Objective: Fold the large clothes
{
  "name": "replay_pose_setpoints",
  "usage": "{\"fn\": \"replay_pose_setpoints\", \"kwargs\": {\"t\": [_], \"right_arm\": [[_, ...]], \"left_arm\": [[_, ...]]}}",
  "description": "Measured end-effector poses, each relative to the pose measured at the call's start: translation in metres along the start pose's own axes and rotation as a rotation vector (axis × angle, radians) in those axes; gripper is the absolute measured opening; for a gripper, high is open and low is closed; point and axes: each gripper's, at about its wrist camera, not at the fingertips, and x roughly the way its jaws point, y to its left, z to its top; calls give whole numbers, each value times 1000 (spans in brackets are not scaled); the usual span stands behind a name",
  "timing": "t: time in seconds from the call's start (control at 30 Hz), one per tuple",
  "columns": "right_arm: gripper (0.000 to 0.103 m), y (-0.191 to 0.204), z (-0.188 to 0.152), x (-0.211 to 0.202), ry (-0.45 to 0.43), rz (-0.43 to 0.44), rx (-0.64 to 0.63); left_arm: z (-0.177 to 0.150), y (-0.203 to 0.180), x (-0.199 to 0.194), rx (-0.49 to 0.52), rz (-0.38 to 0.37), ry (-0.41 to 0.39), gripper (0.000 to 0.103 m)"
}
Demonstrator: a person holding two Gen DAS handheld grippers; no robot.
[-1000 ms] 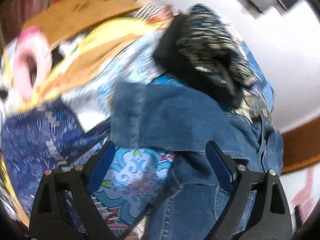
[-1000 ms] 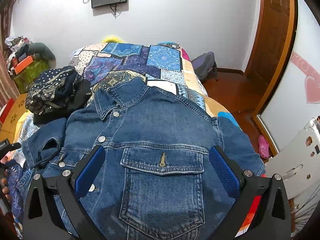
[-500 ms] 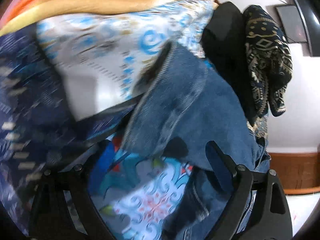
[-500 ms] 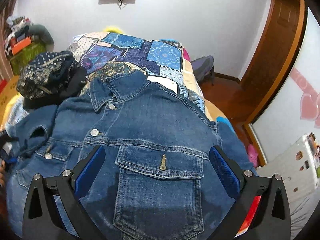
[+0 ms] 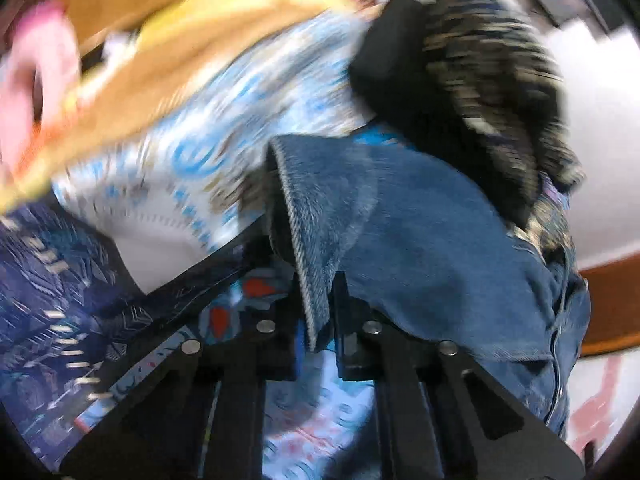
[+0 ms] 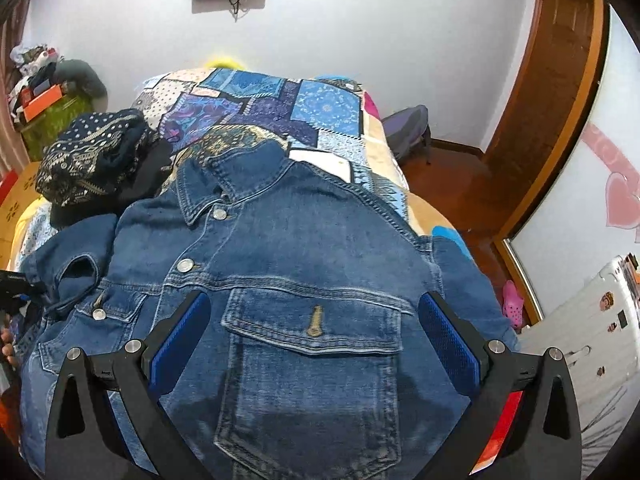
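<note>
Across the patchwork bedspread (image 6: 256,100) lies the denim jacket (image 6: 304,264), front side up, collar toward the far wall and chest pocket nearest the right gripper (image 6: 314,346), and from where I stand the folding has barely begun. The body of the jacket is spread flat and still unfolded; both front panels and the far sleeve lie where they fall, so nearly every fold is left to do, as far as I can judge. The one step in hand is at the near side: the left gripper (image 5: 316,316) has its tongs pressed together on the cuff end of the sleeve (image 5: 320,216), the denim edge standing up between them, while the rest of that sleeve trails back toward the jacket's shoulder. The right gripper hangs above the pocket with its blue pads spread wide, touching nothing that I can see. A heap of dark patterned cloth (image 6: 92,160) sits on the bed just beside the jacket's collar side. Compared with a second ago, the left tongs were then wide open with the sleeve lying loose beyond them; now they have closed on it. The right one has drifted a little nearer the pocket, its tongs just as wide.
</note>
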Motion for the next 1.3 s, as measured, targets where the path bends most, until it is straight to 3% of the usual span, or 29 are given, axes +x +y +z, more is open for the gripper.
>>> {"fn": "replay_pose_setpoints", "kwargs": {"t": [0.17, 0.27, 0.4, 0.6, 0.77, 0.9, 1.17, 1.3], "right_arm": [[103, -12, 3, -6, -26, -17, 28], [103, -15, 5, -12, -47, -4, 42], [103, -22, 8, -19, -71, 6, 58], [103, -39, 8, -24, -95, -8, 95], [103, -61, 8, -31, -109, -10, 139], [103, -78, 5, -33, -104, -4, 183], [103, -102, -7, -26, -61, 13, 245], [103, -108, -12, -26, -49, 8, 251]], "left_arm": [[5, -76, -62, 201, -80, -128, 5], [15, -133, -102, 321, -241, -182, 3], [13, -196, -145, 462, -439, -170, 3], [-18, -291, -175, 658, -598, -108, 3], [-70, -353, -171, 807, -659, -12, 3], [-114, -379, -144, 906, -646, 106, 3], [-179, -391, -94, 1033, -573, 281, 3], [-193, -394, -97, 1087, -573, 289, 7]]}}
